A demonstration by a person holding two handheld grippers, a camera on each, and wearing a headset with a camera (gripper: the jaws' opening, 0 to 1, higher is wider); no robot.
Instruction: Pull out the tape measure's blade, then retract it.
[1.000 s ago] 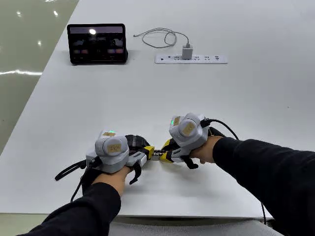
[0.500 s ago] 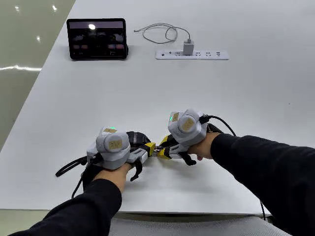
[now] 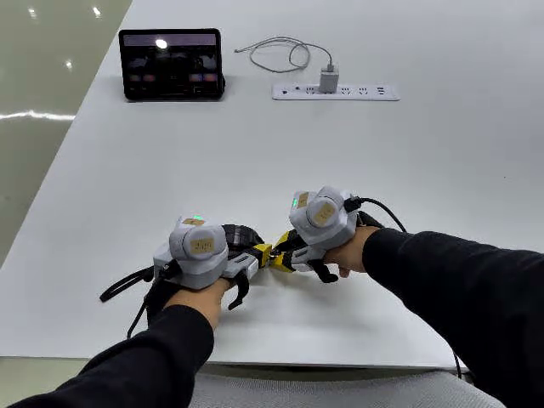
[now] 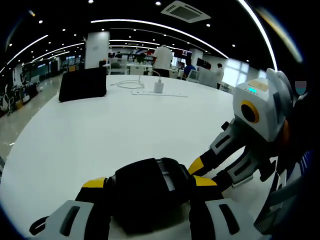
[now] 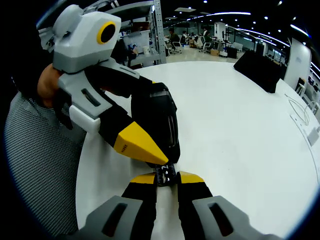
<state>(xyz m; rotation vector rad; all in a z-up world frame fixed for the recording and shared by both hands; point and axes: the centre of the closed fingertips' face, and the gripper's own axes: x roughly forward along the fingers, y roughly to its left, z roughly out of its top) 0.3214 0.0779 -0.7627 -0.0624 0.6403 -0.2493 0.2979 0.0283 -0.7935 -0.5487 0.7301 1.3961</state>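
Tape measure point(image 5: 159, 117): on table point(image 3: 255, 153), case clamped by left gripper point(image 4: 150, 183). Blade hook point(image 5: 165, 173): pinched by right gripper point(image 5: 167, 179) at case mouth. Step judged: pull-out starting; next requires straight rightward draw, case steadied.

Black tape measure point(image 4: 150, 195), rounded case with ribbed sides, is wedged between the 2 jaws of the left hand-held gripper point(image 4: 149, 181). Its mouth faces the right hand-held gripper point(image 5: 166, 178), whose yellow tips pinch the metal blade tip point(image 5: 165, 172). Hardly any blade shows between case and tips.
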